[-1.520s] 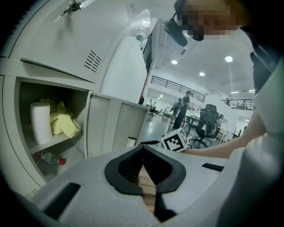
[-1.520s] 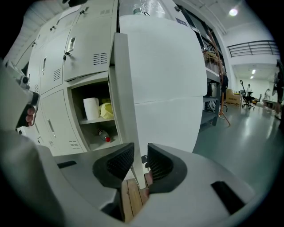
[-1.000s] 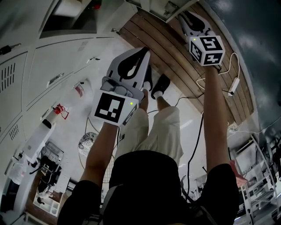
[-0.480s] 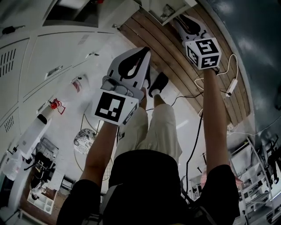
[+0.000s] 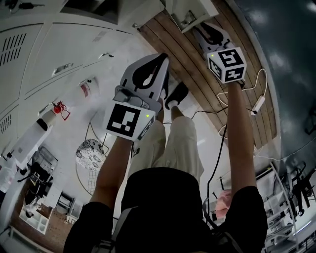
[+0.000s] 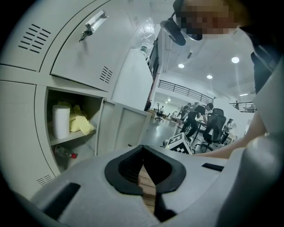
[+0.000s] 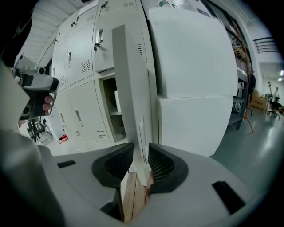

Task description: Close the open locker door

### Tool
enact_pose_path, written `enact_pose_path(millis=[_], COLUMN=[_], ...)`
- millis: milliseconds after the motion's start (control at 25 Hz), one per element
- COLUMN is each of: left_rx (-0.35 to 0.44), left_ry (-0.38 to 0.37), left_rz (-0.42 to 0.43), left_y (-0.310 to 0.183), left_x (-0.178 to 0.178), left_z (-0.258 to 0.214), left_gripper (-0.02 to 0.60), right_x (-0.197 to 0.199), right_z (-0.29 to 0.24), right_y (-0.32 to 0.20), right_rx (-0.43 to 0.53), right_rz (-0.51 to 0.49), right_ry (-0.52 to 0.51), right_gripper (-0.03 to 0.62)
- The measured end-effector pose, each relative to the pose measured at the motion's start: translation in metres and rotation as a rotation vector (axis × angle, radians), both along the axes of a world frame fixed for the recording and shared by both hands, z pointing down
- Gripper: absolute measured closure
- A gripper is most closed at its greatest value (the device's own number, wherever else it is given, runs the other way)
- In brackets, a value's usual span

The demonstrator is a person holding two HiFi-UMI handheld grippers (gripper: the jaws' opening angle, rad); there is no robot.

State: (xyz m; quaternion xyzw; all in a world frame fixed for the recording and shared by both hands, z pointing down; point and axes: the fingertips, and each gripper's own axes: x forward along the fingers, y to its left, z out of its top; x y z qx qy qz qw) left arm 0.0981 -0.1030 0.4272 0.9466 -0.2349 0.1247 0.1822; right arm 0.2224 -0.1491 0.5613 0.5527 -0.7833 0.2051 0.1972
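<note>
The open locker door (image 7: pixel 131 88) stands edge-on before my right gripper (image 7: pixel 140 162). Its lower edge lies between the two pads and seems to touch both, while the jaws are opening. From the head view that gripper (image 5: pixel 198 27) reaches up to the white door (image 5: pixel 185 12) at the top. In the left gripper view the same door (image 6: pixel 122 128) hangs out beside the open compartment (image 6: pixel 71 128), which holds a white roll and yellow cloth. My left gripper (image 5: pixel 162 58) is shut on nothing, held mid-air well short of the lockers (image 6: pixel 143 153).
Closed grey lockers (image 5: pixel 59 54) fill the left. A wooden floor strip (image 5: pixel 197 74) runs under my feet (image 5: pixel 178 94), with cables and a power strip (image 5: pixel 256 101) to the right. A big white cabinet (image 7: pixel 195 80) stands right of the door. A fire extinguisher (image 5: pixel 58 106) lies far left.
The right gripper has drifted slightly left and down in the head view, and more of the white door shows above it. The left gripper holds its place.
</note>
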Motion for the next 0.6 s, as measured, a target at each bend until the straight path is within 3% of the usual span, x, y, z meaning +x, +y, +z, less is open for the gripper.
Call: enact_pose_path(millis=[280,600], left_rx=[-0.002,0.001], left_ry=[-0.009,-0.02], left_rz=[-0.055,-0.125], left_y=[0.002,-0.002], left_x=[-0.015,-0.037], left_z=[-0.001,0.0], left_gripper=[0.565,0.565], right_x=[-0.031,-0.076], right_z=[0.001,0.002], right_y=[-0.003,-0.01], right_rx=[-0.011,-0.004], right_rz=[-0.103,-0.201], right_ry=[-0.029,-0.047], right_gripper=[0.442,0.437])
